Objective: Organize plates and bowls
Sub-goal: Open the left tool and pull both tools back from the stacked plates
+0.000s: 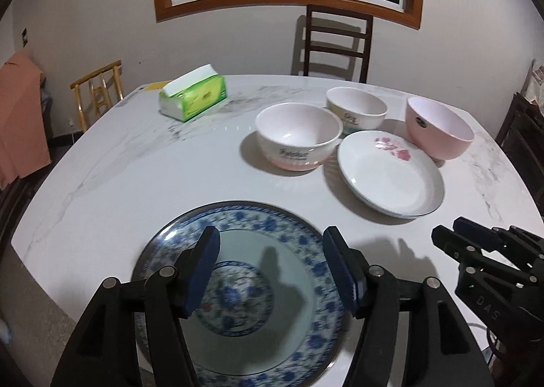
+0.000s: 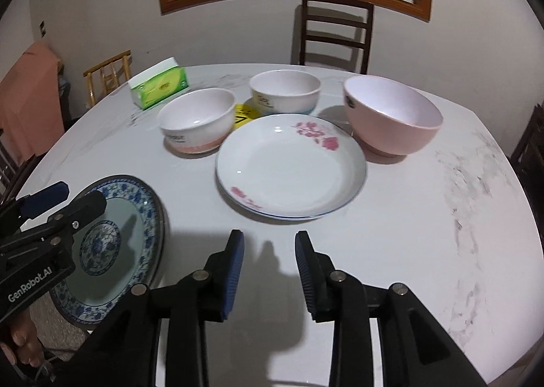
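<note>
**Tongs spread and empty over glazed crockery**

Hovering low at the table's [image 2: 425, 251] near edge: left tongs [image 1: 270, 271] spread wide, pinching nothing, blue pads [image 1: 204, 271] hanging apart above the blue-patterned plate [image 1: 316, 329]. Lying directly under those tongs, that plate, flat, its near rim jutting past the table edge. Probably handling as heavy, stiff and slick-glazed; best pinched at the rim, where the overhanging lip is offering room for a pad underneath.

Hanging just beside, to the right: right tongs [image 2: 268, 271], parted less widely, likewise holding nothing, only bare marble showing between the pads.

Sitting just ahead of the right tongs: the white plate with pink flowers [image 2: 292, 173], shallow and thin-rimmed, likely light but brittle, chipping easily if knocked against a bowl. Again gripping at the rim, one pad inside, one under the lip.

Standing farther out, beyond that plate: a pink-based white bowl [image 2: 195, 125] ahead-left, a smaller white bowl [image 2: 285, 91] behind, a large pink bowl [image 2: 391, 118] ahead-right. Taking each over its wall, smooth and apt to slip.

Resting farthest left: a green tissue pack [image 2: 159, 86].
</note>
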A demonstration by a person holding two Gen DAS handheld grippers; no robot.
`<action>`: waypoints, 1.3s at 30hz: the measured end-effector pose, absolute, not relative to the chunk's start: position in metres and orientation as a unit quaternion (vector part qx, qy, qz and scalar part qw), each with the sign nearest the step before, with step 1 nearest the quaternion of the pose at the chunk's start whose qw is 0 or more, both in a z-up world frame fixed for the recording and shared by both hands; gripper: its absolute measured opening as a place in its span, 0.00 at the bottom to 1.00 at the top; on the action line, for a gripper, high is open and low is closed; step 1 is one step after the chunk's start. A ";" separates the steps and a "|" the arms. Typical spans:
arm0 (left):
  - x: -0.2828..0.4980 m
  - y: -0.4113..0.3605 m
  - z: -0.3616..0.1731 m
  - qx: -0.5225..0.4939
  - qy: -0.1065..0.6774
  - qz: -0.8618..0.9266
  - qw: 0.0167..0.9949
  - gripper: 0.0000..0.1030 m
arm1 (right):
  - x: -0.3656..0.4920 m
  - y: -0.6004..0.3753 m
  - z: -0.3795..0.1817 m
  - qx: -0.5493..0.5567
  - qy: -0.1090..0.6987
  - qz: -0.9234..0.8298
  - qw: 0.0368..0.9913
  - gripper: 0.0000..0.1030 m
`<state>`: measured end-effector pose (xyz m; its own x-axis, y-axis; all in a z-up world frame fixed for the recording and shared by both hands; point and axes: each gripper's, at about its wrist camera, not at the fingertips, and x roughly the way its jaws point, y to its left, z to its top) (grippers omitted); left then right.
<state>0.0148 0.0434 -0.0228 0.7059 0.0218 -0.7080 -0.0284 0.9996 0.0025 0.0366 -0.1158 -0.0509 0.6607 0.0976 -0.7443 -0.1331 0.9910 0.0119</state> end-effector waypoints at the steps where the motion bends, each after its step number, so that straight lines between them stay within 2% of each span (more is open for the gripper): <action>1: 0.016 0.041 -0.022 -0.004 0.384 0.014 0.923 0.58 | 0.036 -0.118 -0.051 -0.020 0.407 0.062 0.911 0.31; 22: 0.016 0.027 -0.011 -0.019 0.379 -0.003 0.925 0.58 | 0.028 -0.151 -0.046 0.022 0.391 0.033 0.920 0.31; 39: 0.039 -0.003 -0.040 -0.007 0.399 -0.042 0.916 0.58 | 0.041 -0.164 -0.058 0.036 0.392 0.048 0.918 0.31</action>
<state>0.0389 -0.0026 -0.0401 0.6778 -0.0828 -0.7305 0.0720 0.9963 -0.0461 0.0407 -0.1636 -0.0580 0.6877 0.1169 -0.7165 -0.0598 0.9927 0.1046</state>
